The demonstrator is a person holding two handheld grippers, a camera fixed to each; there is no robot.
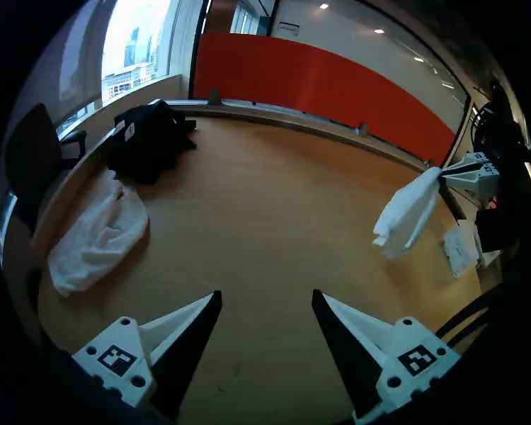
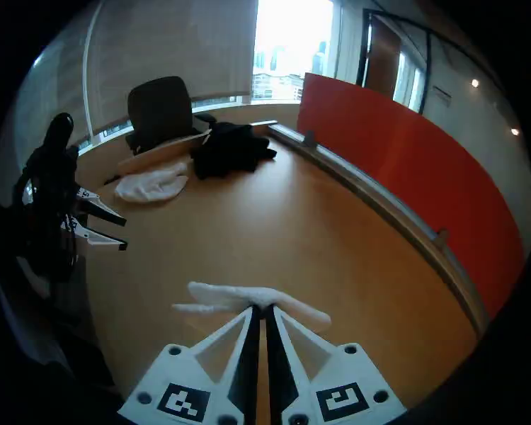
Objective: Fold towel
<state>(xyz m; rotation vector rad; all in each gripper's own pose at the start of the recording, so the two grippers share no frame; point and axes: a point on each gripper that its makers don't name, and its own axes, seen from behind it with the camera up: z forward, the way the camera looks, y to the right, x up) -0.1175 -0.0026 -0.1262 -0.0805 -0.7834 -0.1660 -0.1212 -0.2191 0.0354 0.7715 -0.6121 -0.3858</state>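
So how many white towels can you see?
2. One white towel hangs pinched in the right gripper. A crumpled towel lies on the table near the black clothes. A white thing at the table's edge may be another; I cannot tell.

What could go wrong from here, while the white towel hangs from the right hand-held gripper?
1. The white cloth towel hangs bunched, pinched at one narrow spot by the right hand-held gripper; it may slip out and land crumpled on the light wooden table.
2. The left hand-held gripper is open and apart from the towel; unless it catches a second corner, the fold may come out uneven.
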